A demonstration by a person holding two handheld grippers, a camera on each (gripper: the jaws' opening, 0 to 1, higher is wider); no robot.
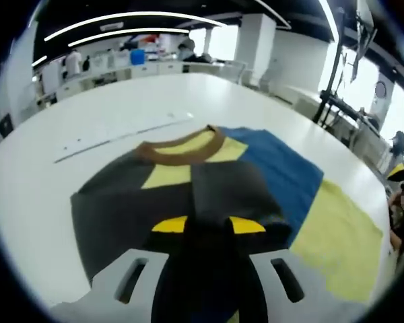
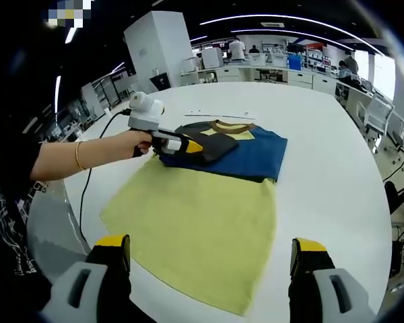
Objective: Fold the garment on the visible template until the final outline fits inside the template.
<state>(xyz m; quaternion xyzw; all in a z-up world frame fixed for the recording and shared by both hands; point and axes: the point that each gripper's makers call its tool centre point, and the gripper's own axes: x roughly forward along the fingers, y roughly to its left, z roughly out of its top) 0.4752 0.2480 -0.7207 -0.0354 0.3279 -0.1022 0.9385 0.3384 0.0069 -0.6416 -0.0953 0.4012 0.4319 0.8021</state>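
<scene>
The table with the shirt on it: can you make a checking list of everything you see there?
Surface: white table, large and rounded.
Job's things: garment lies flat, yellow-green lower part spread, blue and dark upper part partly folded; template not made out.
Clutter: nothing seen.
Grippers: left gripper shut on a dark fold of the garment; right gripper open, above the table's near edge.
Cables: black cable trails from the left gripper.
Surroundings: desks, pillar, people far off.

Yellow-tipped black tongs (image 2: 209, 254), grey mounts, gold bracelet (image 2: 77, 155).
</scene>
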